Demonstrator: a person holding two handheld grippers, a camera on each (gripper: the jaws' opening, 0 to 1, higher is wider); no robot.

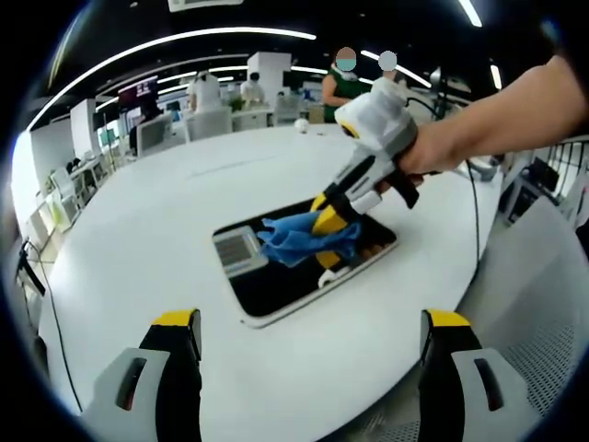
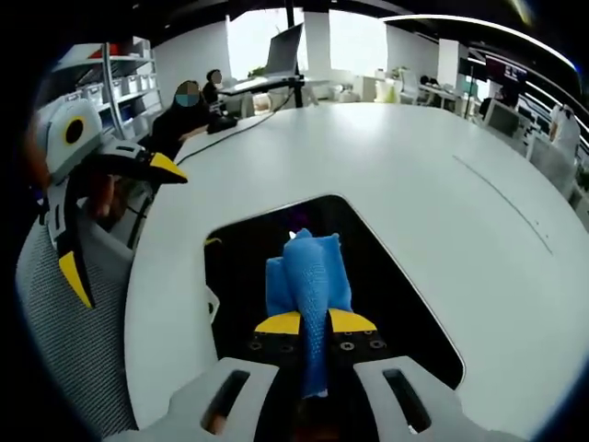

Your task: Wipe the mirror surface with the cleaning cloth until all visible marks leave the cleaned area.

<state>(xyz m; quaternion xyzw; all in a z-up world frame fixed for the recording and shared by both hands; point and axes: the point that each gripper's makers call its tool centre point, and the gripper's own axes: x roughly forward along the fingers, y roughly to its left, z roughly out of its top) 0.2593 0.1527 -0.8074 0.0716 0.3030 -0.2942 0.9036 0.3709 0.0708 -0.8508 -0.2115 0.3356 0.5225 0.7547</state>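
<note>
A rectangular mirror with a white frame lies flat on the white table; its glass looks dark. My right gripper is shut on a blue cleaning cloth and presses it onto the mirror's middle. In the right gripper view the cloth sticks out from between the closed yellow-tipped jaws of the right gripper, resting on the mirror. My left gripper is open, held above the table's near edge, short of the mirror. It also appears at the left of the right gripper view.
A person's hand holds the right gripper. A cable runs over the table's right side. Grey mesh chairs stand by the table edge. People sit at desks in the background. A small white ball rests at the table's far side.
</note>
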